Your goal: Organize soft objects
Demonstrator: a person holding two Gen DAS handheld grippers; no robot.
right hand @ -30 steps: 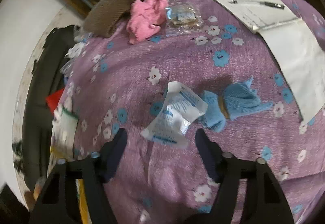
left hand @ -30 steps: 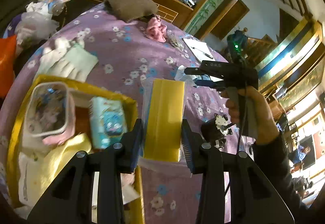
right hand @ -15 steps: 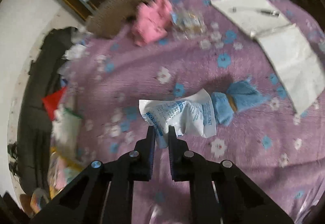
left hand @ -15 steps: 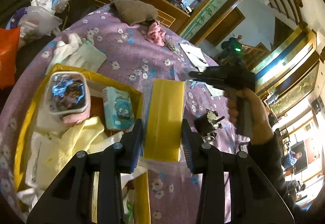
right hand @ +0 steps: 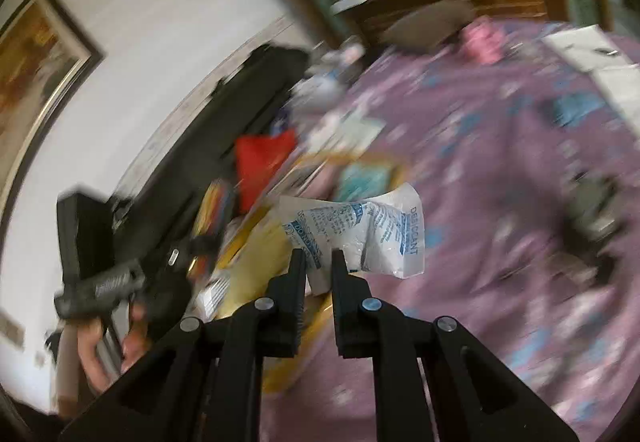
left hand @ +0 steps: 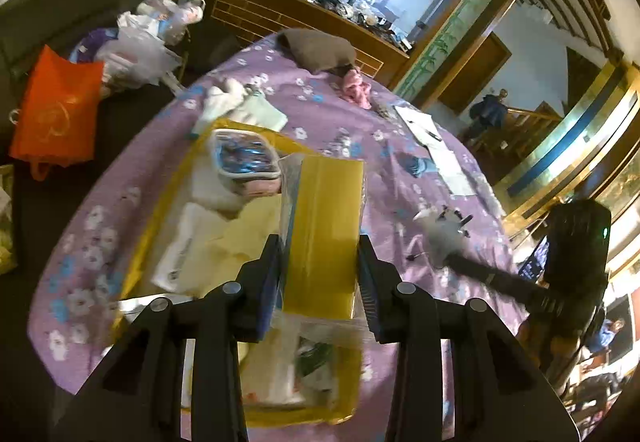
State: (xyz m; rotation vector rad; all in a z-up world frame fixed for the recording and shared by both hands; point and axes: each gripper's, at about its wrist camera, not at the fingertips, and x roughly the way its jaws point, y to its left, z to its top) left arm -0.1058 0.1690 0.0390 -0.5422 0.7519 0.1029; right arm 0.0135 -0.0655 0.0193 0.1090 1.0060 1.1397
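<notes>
Lifted off the purple floral surface [left hand: 328, 113], the desiccant packet [right hand: 360, 238] is now riding in the right claw [right hand: 318, 262], clamped on its edge, toward the yellow box [left hand: 160, 209]; the left claw [left hand: 320, 266] is gripping a yellow pack [left hand: 324, 226] over it. Next: releasing both inside.

A round table draped in a purple floral cloth [left hand: 320, 113] carried the clutter. On it sat a yellow tray [left hand: 160, 209], with white gloves [left hand: 224, 97] and a pale green cloth [left hand: 260, 113] just beyond its far edge. A brown knitted piece [left hand: 320, 49] and a pink cloth [left hand: 356, 91] lay at the far rim, a notepad with a pen [left hand: 420, 123] and a blue knitted item [left hand: 416, 165] towards the right.
</notes>
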